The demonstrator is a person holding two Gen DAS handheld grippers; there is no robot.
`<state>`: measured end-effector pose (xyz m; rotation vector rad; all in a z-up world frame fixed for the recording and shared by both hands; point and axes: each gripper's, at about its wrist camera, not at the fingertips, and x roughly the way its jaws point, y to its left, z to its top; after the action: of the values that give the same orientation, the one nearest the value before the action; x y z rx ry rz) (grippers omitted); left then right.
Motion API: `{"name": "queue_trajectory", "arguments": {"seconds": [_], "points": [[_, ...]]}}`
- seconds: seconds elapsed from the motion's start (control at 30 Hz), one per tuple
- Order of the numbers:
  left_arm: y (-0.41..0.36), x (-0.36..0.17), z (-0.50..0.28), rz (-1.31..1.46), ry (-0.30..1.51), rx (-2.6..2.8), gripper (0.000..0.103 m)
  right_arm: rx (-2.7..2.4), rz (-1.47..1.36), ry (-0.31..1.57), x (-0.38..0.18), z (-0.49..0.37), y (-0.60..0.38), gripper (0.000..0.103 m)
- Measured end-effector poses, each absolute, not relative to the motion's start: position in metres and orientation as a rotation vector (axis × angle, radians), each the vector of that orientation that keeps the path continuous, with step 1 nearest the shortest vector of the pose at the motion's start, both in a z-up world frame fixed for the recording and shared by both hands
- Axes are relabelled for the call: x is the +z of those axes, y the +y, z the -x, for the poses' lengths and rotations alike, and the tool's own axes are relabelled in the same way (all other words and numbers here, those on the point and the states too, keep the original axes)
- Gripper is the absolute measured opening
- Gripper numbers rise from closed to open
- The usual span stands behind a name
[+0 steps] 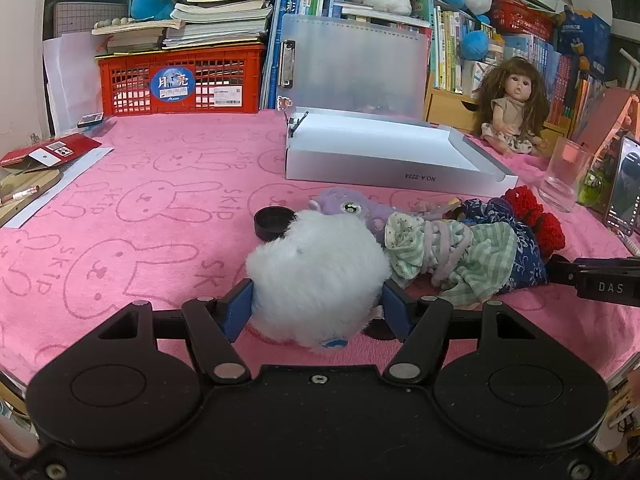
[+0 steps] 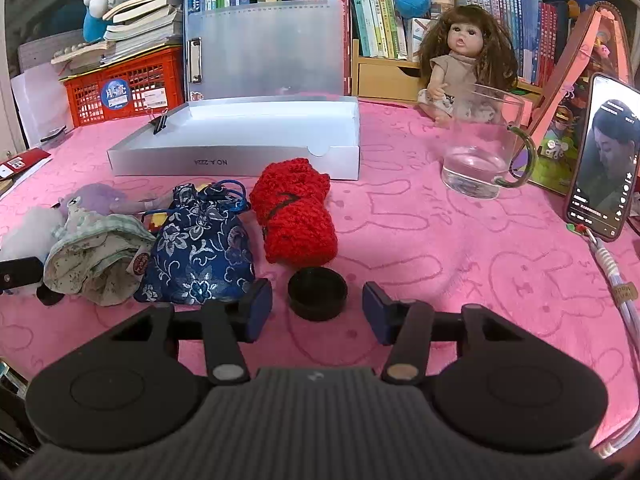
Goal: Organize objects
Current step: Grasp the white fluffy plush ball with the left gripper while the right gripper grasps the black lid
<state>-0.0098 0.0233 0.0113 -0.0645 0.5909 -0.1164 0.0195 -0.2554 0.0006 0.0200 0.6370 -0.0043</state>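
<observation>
My left gripper [image 1: 318,306] has its blue pads on both sides of a white fluffy plush [image 1: 316,280] that lies on the pink cloth; the pads touch its fur. Behind it lie a purple plush doll in a green checked dress [image 1: 436,248], a blue floral pouch [image 2: 200,252] and a red knitted piece [image 2: 296,216]. My right gripper [image 2: 317,312] is open, with a black round cap [image 2: 317,294] standing between its fingers, untouched. A second black cap [image 1: 274,222] sits behind the white plush. The open white box [image 2: 240,160] lies further back.
A glass mug [image 2: 480,148] with some water and a propped phone [image 2: 604,156] stand at the right. A long-haired doll [image 2: 460,60] sits behind them. A red crate [image 1: 180,80], books and plush toys line the back. Papers lie at the left edge [image 1: 44,156].
</observation>
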Motion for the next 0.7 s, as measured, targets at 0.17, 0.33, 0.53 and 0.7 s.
{"name": "queue_trajectory", "arguments": {"seconds": [0.17,0.33,0.53,0.7], "points": [[0.0231,0.0119,0.0090,0.068,0.591,-0.118,0.066,-0.009,-0.020,0.635,0.0014,-0.0181,-0.2549,0.038],[0.0250,0.0123,0.0072,0.082,0.588,-0.122,0.065,-0.008,-0.024,0.633,0.0022,-0.0176,-0.2546,0.037],[0.0262,0.0126,0.0089,0.084,0.575,-0.126,0.065,-0.003,-0.016,0.617,0.0052,-0.0149,-0.2533,0.037],[0.0234,0.0097,0.0064,0.071,0.570,-0.122,0.069,0.001,-0.014,0.613,0.0063,-0.0142,-0.2522,0.037]]}}
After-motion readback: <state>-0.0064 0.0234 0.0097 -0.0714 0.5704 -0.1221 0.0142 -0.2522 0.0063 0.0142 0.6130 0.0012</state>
